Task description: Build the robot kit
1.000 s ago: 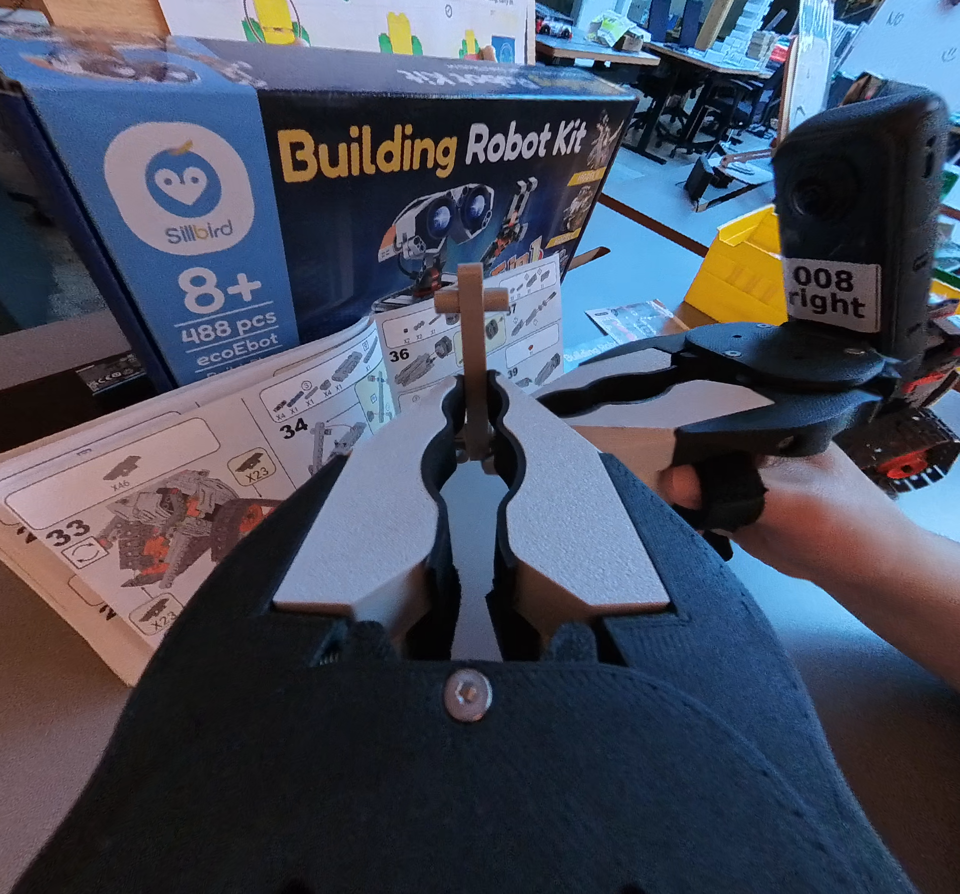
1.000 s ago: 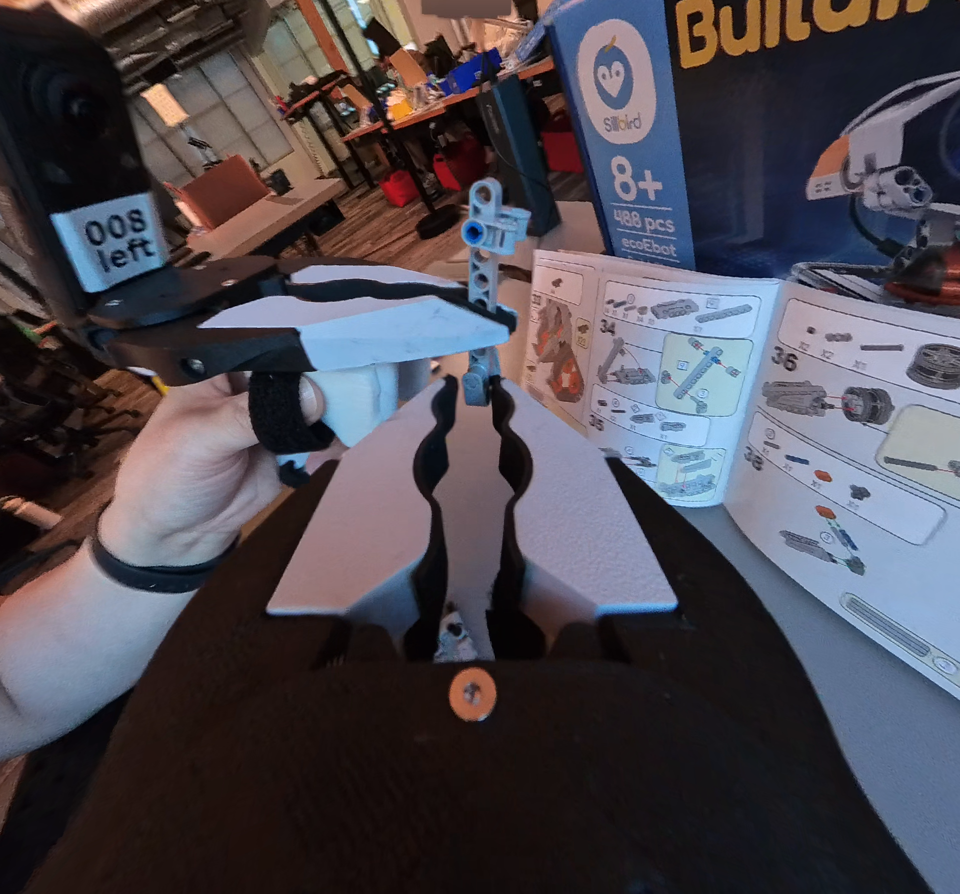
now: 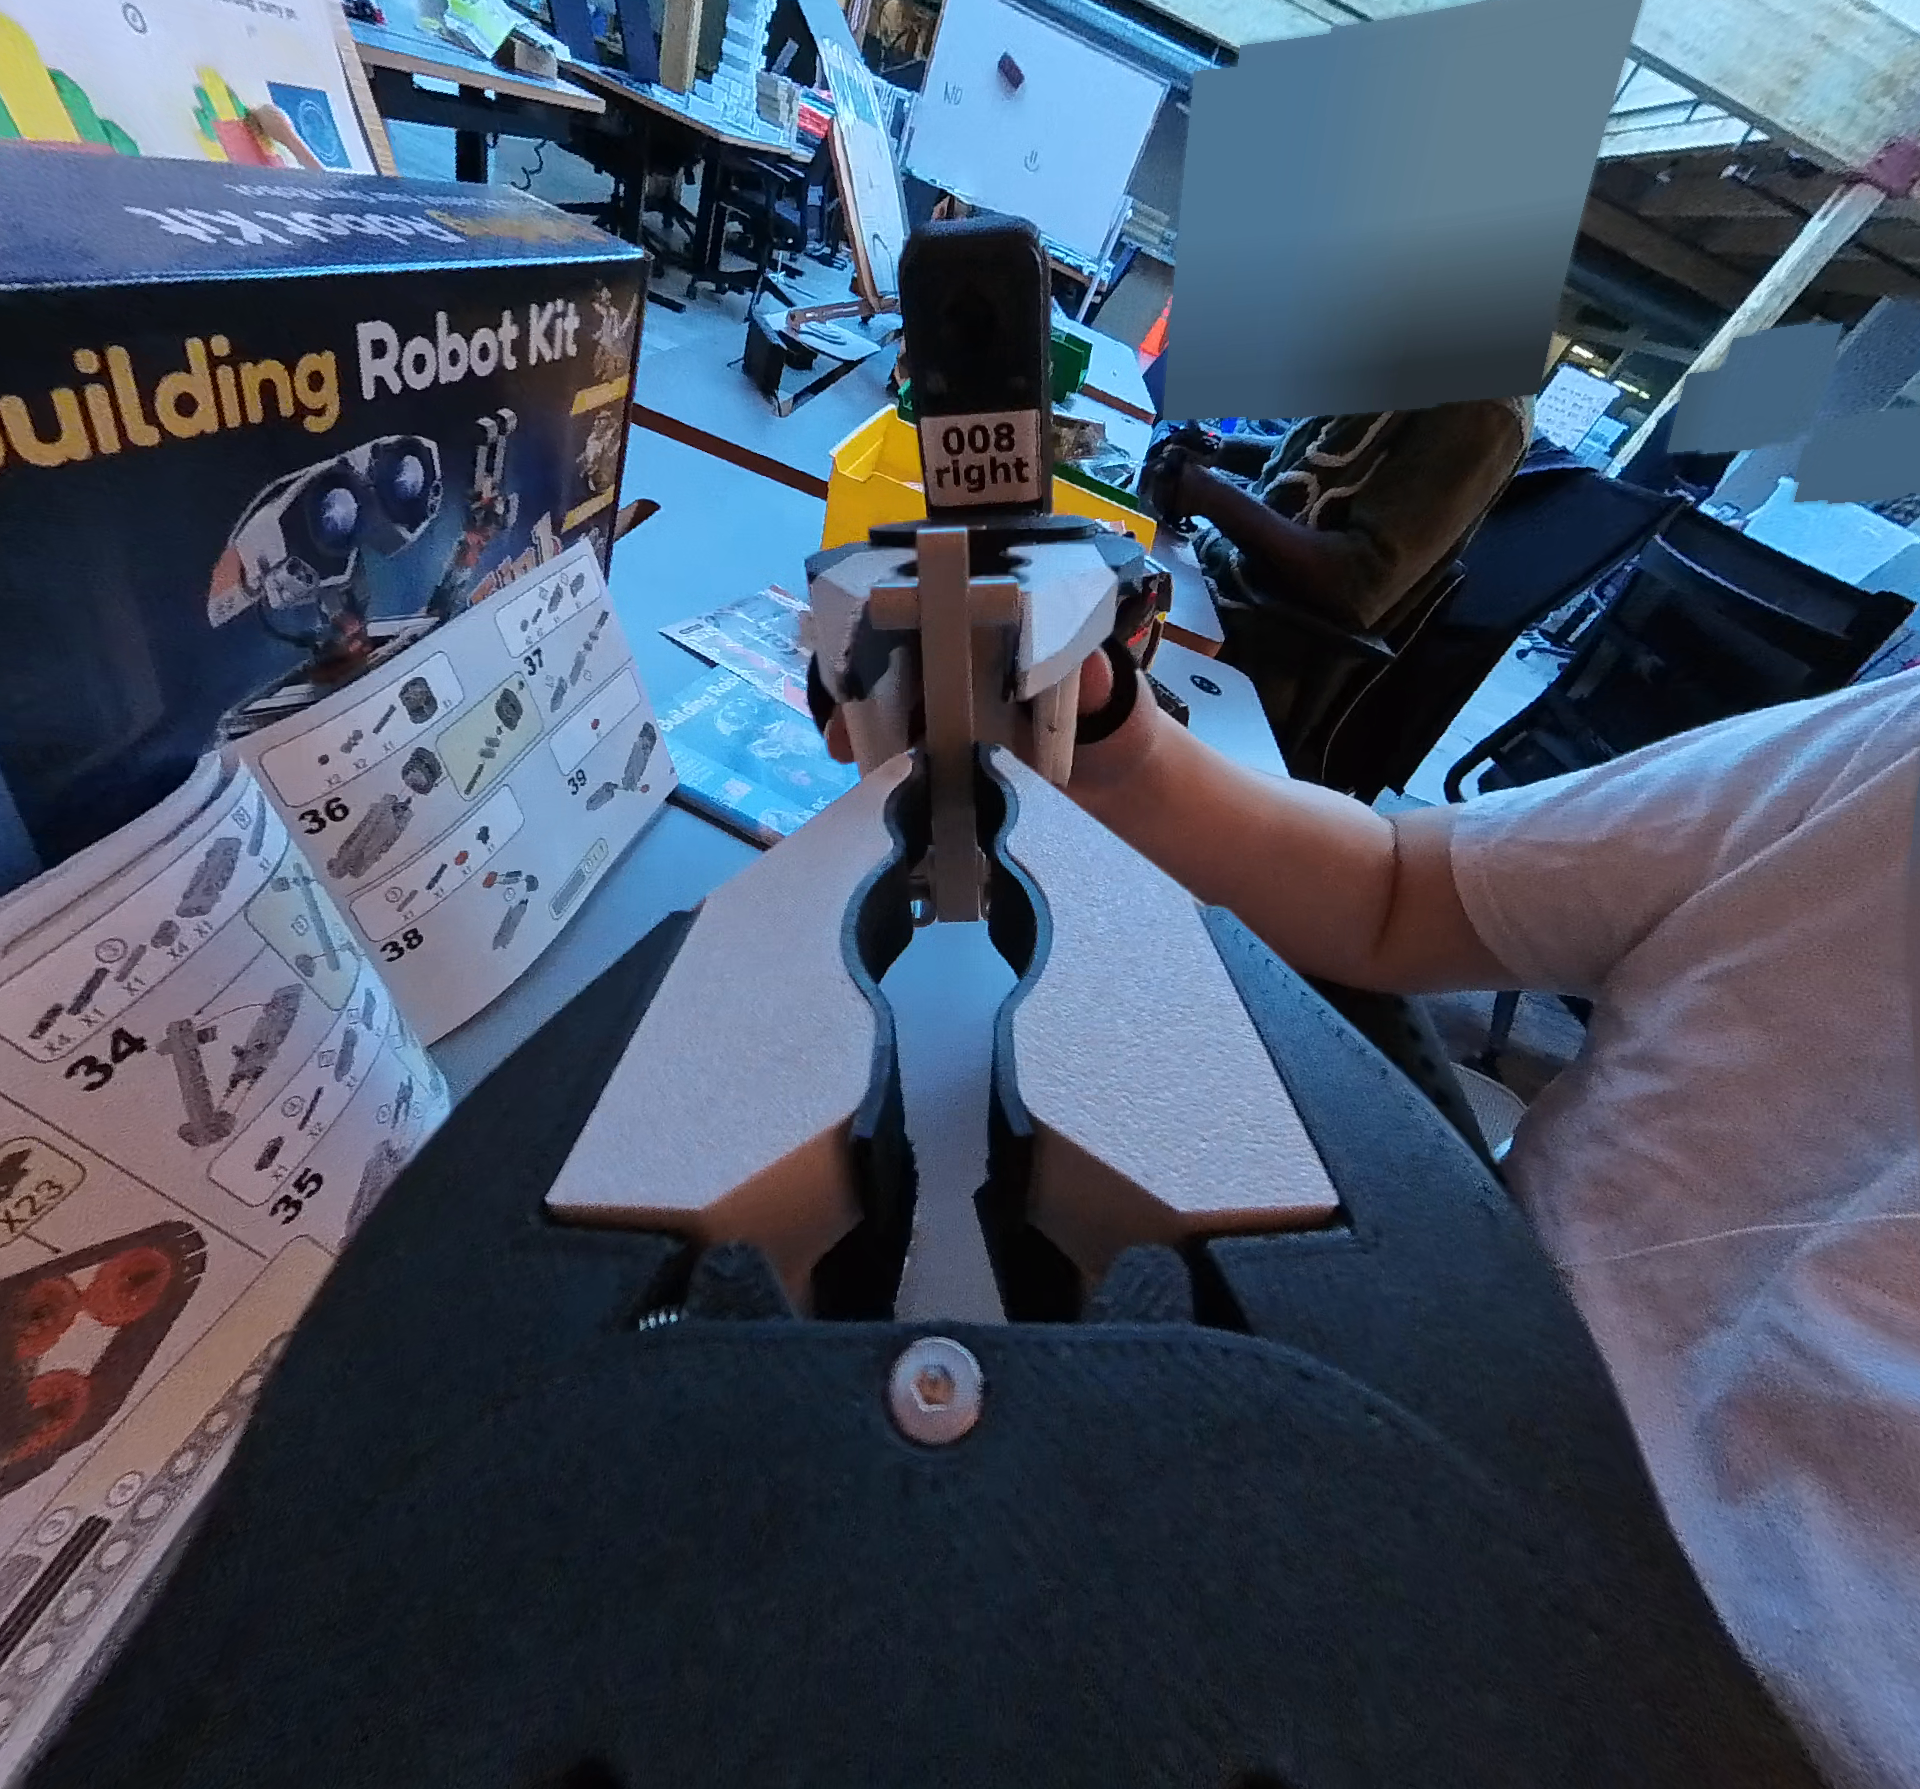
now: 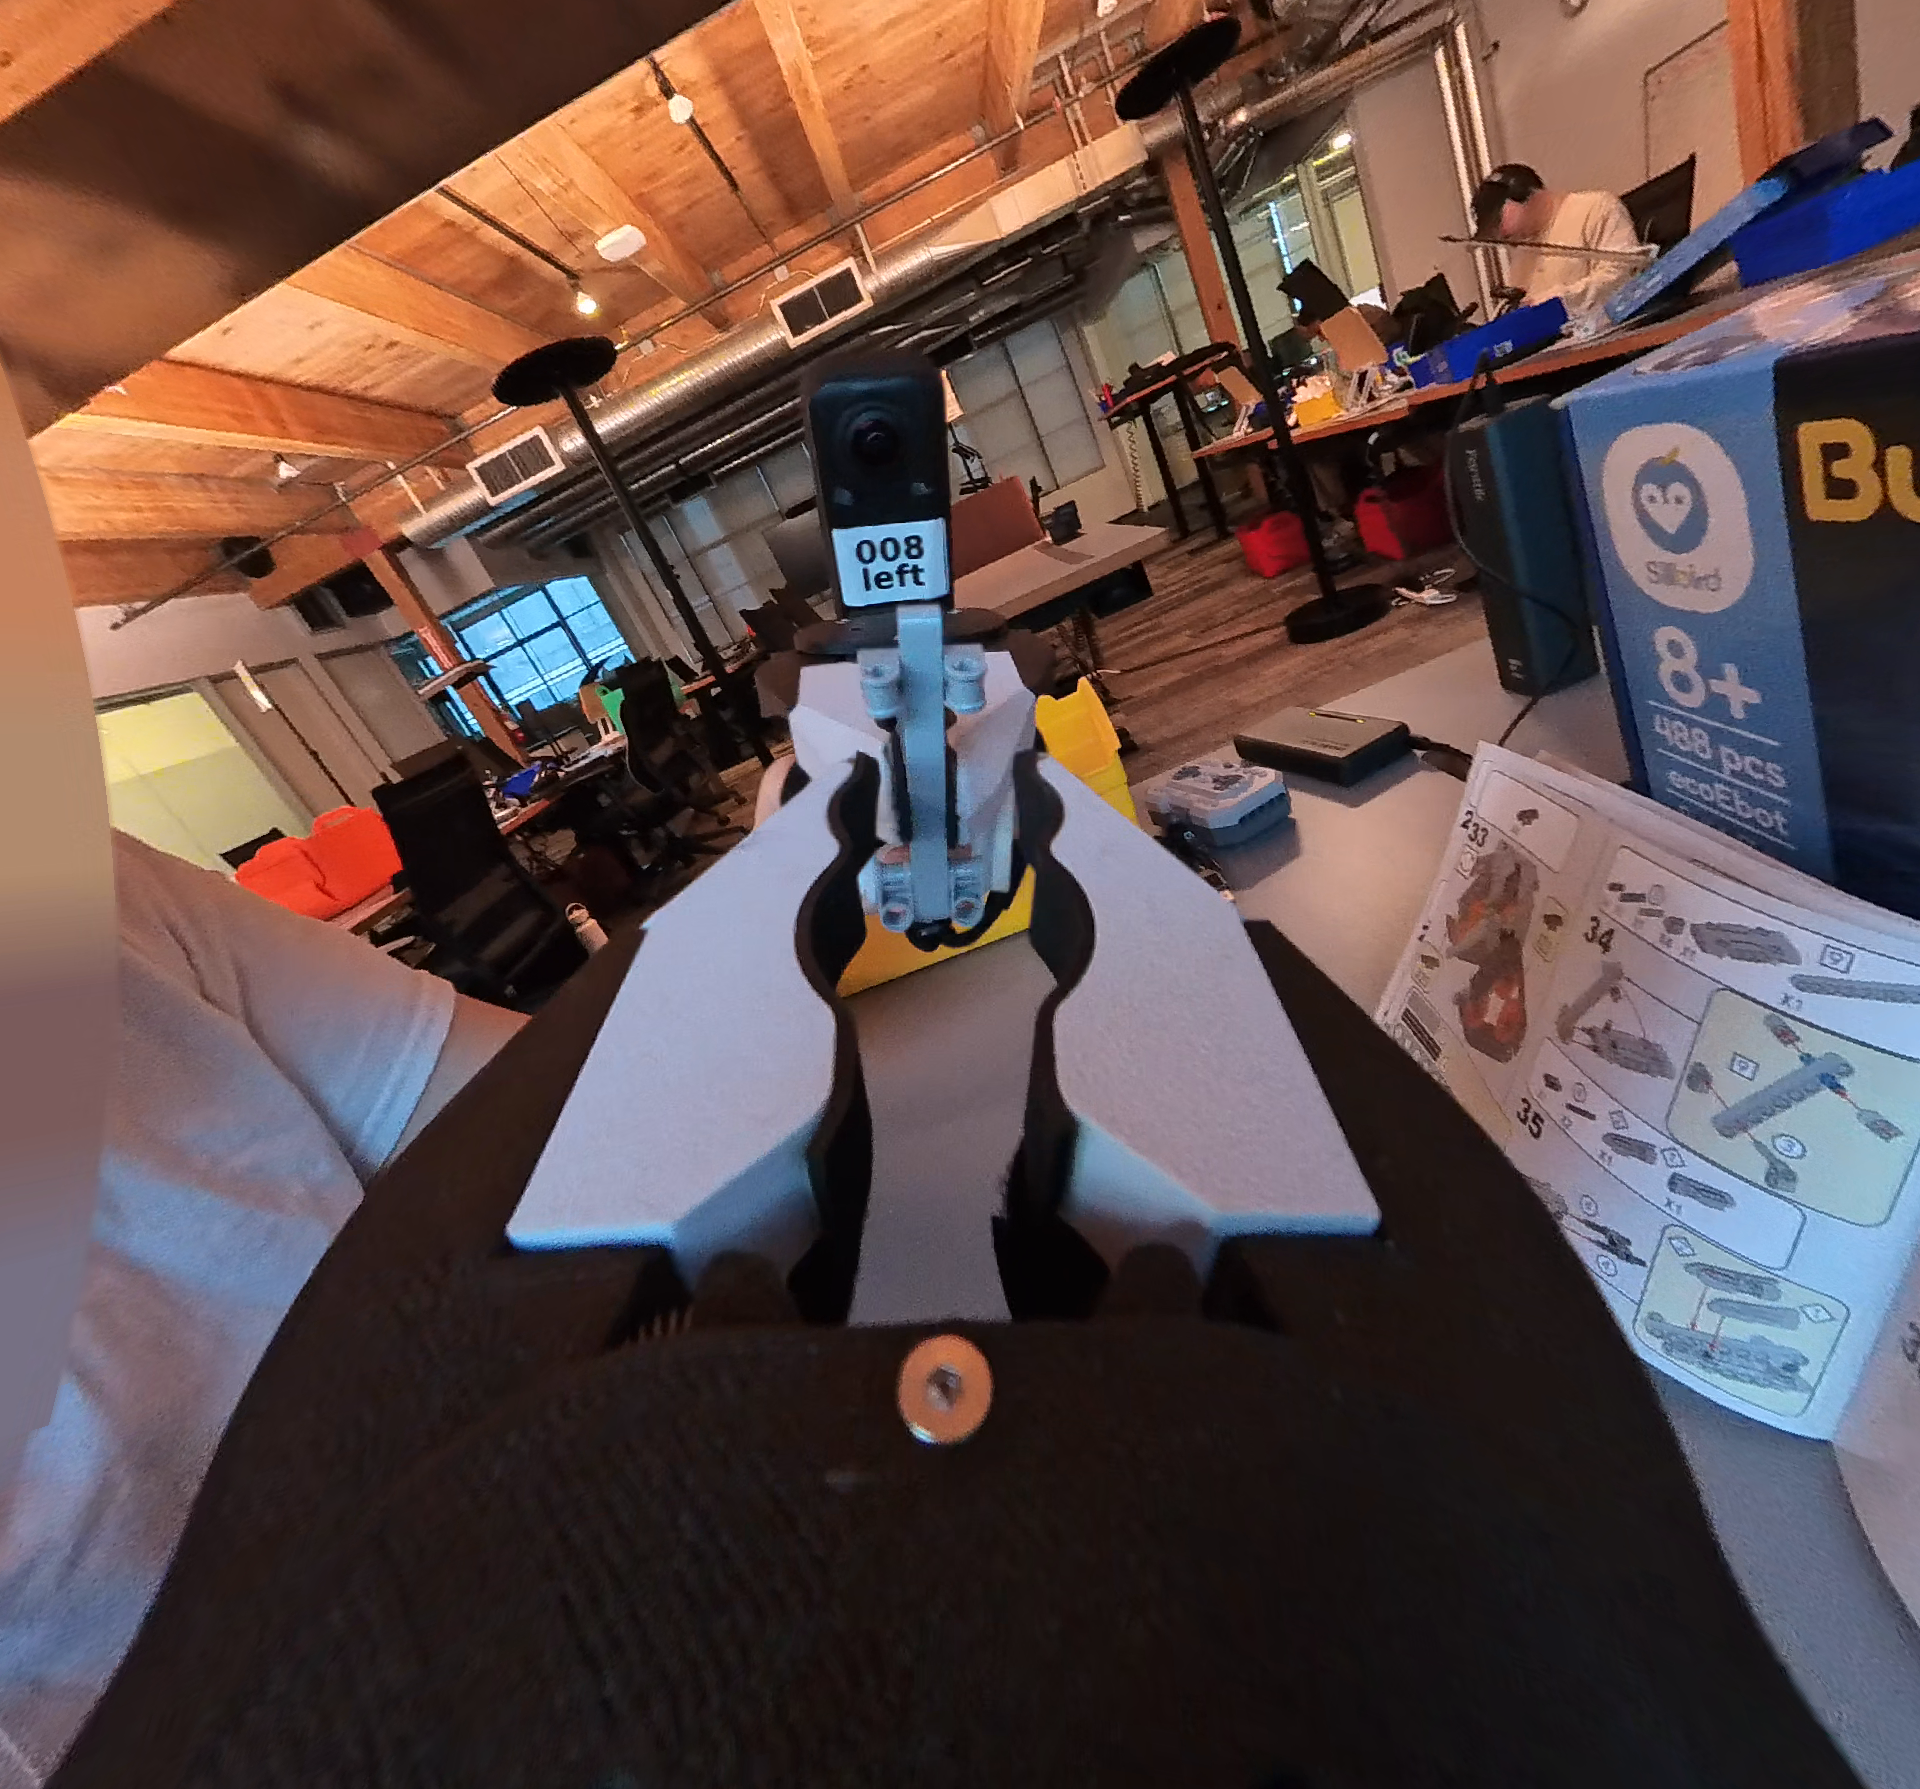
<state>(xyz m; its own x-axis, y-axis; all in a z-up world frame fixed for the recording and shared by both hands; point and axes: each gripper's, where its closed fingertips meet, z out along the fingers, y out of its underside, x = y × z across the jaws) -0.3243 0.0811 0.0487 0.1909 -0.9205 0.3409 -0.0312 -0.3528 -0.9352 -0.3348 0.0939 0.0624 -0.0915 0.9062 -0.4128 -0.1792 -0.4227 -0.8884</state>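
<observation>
Left gripper (image 3: 943, 783) pinches a grey studded cross-shaped beam (image 3: 943, 690) beside the glossy kit box (image 3: 312, 451); right gripper (image 4: 940, 804) faces it, grip unclear.

grey beam (image 3: 943, 700) with short crossbar near its top | upright, centre of left wrist frame | lower end clamped between left gripper (image 3: 943, 804) tips | in right wrist frame centre, beam (image 4: 920, 763) with connector pieces top and bottom, between right gripper (image 4: 940, 809) tips
</observation>
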